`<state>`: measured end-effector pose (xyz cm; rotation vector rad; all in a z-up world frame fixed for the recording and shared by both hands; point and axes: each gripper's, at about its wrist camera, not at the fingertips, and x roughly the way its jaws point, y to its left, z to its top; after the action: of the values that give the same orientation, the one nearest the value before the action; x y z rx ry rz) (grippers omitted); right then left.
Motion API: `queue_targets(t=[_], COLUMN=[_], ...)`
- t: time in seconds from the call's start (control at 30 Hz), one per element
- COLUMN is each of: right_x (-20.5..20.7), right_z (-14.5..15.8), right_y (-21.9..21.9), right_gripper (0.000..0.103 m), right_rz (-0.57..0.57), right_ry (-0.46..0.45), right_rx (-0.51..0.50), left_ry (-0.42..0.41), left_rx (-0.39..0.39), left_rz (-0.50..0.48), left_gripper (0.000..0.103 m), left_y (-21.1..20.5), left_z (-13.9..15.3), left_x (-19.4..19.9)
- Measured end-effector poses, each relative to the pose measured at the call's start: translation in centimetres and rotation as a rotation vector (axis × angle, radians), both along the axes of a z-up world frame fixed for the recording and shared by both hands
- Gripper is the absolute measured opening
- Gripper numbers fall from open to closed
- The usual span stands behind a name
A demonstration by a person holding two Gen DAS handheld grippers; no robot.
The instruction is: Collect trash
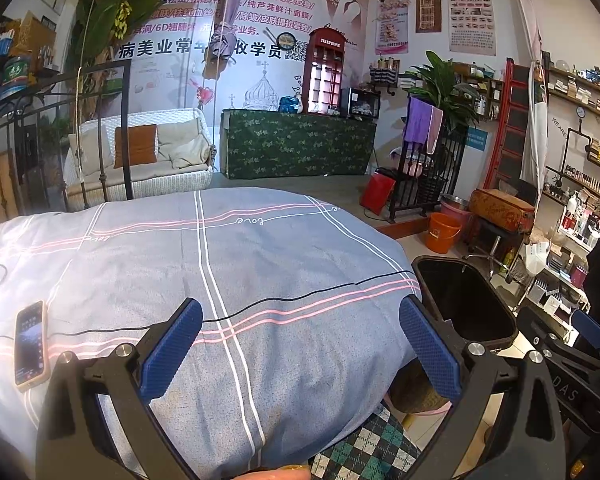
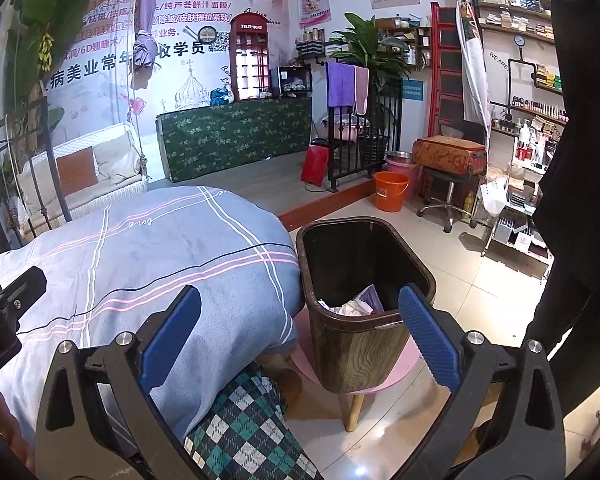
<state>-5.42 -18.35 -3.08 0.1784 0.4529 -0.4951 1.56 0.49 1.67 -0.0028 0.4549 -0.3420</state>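
Note:
A dark bin point(image 2: 356, 344) with a wood-grain wall stands on a pink stool beside the bed; crumpled white and purple trash point(image 2: 358, 304) lies in its bottom. The same bin point(image 1: 464, 300) shows at the right of the left wrist view. My left gripper point(image 1: 300, 340) hangs open over the blue-grey bedspread point(image 1: 220, 264), nothing between its fingers. My right gripper point(image 2: 300, 328) is open too, held near the bin's left rim over the bed edge, empty. No loose trash shows on the bedspread.
A phone point(image 1: 30, 344) and a thin black cable point(image 1: 300, 296) lie on the bed. A checked green cloth point(image 2: 244, 428) hangs at the bed's near corner. An orange bucket point(image 2: 390, 190), a stool with a case point(image 2: 448, 156) and shelves point(image 2: 532, 128) stand beyond.

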Motion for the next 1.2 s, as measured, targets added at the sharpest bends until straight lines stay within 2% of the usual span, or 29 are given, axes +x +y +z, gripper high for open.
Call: queue_targets(t=[1.2], right_x=[0.7], right_z=[-1.5], right_y=[0.6], right_gripper=[0.098], right_rz=[0.005], right_ry=[0.017], right_rx=[0.01], left_ry=[0.006], left_rx=[0.003], left_rz=[0.005], left_gripper=[0.097], left_y=[0.0], left_z=[0.1], left_x=[-0.4])
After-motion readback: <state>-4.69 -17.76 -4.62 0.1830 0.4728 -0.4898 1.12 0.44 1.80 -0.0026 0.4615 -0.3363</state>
